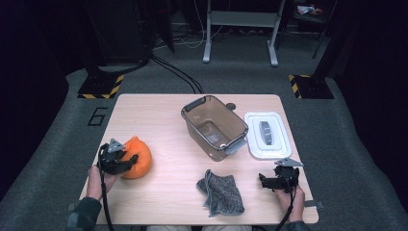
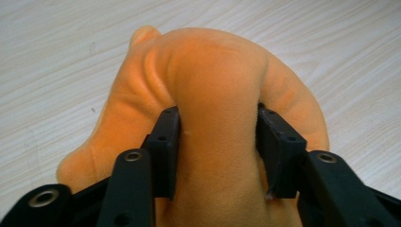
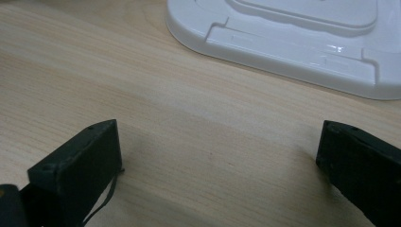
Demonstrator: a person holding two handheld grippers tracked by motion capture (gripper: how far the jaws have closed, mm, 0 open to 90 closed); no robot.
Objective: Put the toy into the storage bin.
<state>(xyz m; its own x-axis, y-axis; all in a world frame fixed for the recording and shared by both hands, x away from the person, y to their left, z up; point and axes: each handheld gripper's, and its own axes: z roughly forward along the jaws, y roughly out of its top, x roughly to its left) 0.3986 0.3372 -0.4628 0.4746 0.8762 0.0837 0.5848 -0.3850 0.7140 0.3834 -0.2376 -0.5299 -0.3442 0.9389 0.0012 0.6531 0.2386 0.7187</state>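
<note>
A soft orange cloth (image 1: 138,161) lies bunched at the table's left edge. My left gripper (image 1: 126,162) is shut on it. In the left gripper view both black pads (image 2: 166,142) squeeze a thick fold of the orange cloth (image 2: 213,61), which bulges up between them. My right gripper (image 1: 262,182) rests low over the wood near the front right corner. Its jaws stand wide open (image 3: 217,156) with bare table between them. Just beyond them lies a white lid (image 3: 293,42).
A clear grey-tinted container (image 1: 235,126) stands open in the middle of the wooden table (image 1: 159,120), with the white lid (image 1: 267,136) flat to its right. A crumpled grey cloth (image 1: 220,191) lies near the front edge, between my hands.
</note>
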